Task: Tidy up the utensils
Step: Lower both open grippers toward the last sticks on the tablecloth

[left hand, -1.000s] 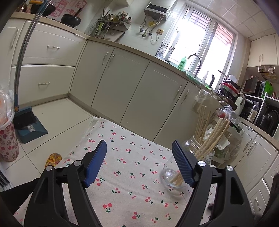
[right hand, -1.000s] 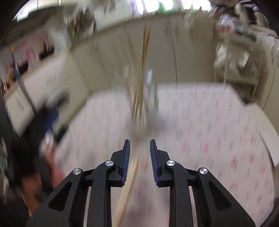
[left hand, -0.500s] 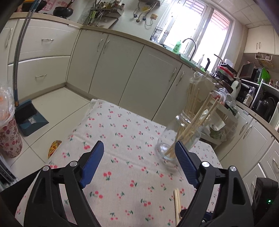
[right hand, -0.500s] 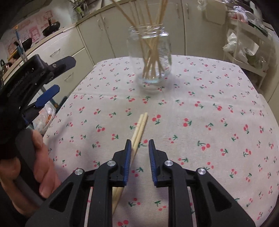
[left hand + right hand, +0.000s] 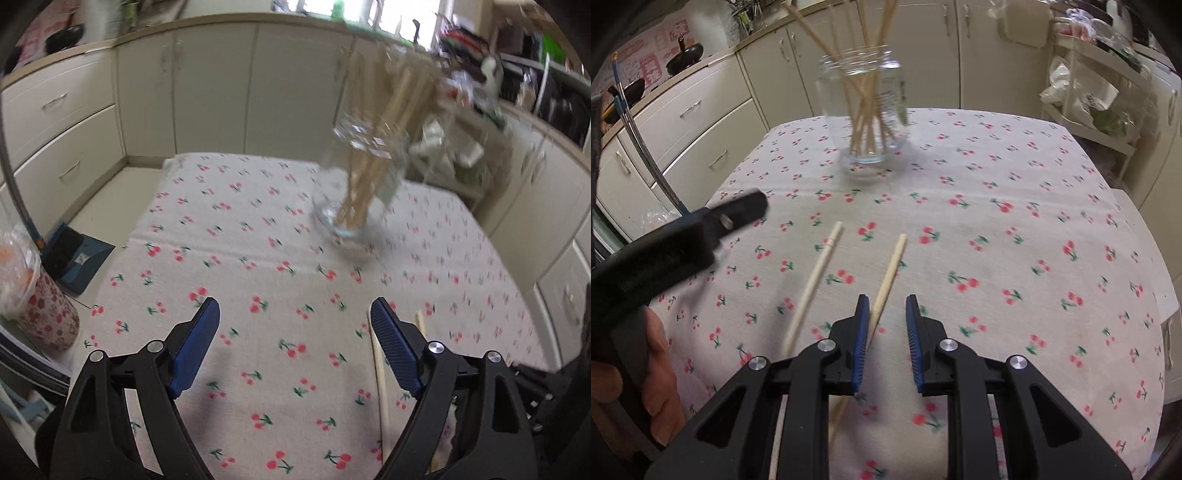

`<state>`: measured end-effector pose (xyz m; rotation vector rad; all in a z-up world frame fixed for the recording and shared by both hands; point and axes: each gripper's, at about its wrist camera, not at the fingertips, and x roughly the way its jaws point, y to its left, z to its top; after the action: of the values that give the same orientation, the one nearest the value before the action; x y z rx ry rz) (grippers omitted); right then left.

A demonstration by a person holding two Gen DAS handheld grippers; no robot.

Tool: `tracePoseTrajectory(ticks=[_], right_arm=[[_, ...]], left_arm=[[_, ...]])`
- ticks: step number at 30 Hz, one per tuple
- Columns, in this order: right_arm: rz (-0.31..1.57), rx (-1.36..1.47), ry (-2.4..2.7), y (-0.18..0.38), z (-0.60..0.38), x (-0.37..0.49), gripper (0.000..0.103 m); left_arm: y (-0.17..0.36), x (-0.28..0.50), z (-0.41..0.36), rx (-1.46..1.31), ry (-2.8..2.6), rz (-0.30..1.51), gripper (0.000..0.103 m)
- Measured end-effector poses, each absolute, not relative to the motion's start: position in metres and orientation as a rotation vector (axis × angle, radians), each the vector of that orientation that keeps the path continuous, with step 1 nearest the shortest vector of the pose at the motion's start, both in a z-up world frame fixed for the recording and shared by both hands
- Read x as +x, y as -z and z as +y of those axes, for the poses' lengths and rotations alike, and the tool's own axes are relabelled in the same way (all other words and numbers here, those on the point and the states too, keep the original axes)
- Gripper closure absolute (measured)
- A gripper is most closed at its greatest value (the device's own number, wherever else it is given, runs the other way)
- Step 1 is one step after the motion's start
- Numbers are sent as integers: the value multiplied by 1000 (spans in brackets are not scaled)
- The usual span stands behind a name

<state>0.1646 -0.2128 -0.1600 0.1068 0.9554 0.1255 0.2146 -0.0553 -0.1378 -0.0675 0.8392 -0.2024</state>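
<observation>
While the left gripper (image 5: pixel 295 332) hangs over the cherry-print cloth (image 5: pixel 258 266), its blue ribbed pads stand wide apart with nothing between them, having just spread a touch further. In this left wrist view the camera has swung since a second ago: the glass jar (image 5: pixel 354 192), once low at the right, now sits far and right of centre, blurred, its bundle of pale chopsticks fanning up out of the mouth. A loose chopstick (image 5: pixel 380 384) lies near, just by the right pad.

Over to the right wrist view, and here's the change that matters: the two loose sticks, lying tight together half a second back, are now splayed. The left chopstick (image 5: pixel 814 280) angles away, and the right chopstick (image 5: pixel 888 273) runs down between the fingers of the right gripper (image 5: pixel 884 345), close along the left pad. Those fingers are narrow but not closed; no squeeze visible yet. The jar (image 5: pixel 864 110) stands upright at the far middle, clear and smooth-walled, sticks slim, matte and bamboo-coloured. The left gripper (image 5: pixel 713 221) pokes in at the near left, a hand (image 5: pixel 653 376) on its grip. Two sticks left to collect, I'd judge, and separated makes picking one far easier.
</observation>
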Motion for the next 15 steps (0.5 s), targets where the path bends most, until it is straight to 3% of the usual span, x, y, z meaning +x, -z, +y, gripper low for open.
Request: tracePoseTrajectory(ticks=[15], right_arm=[[931, 171, -145, 161, -249, 148, 82]], left_arm=[[155, 208, -117, 136, 222, 949, 26]])
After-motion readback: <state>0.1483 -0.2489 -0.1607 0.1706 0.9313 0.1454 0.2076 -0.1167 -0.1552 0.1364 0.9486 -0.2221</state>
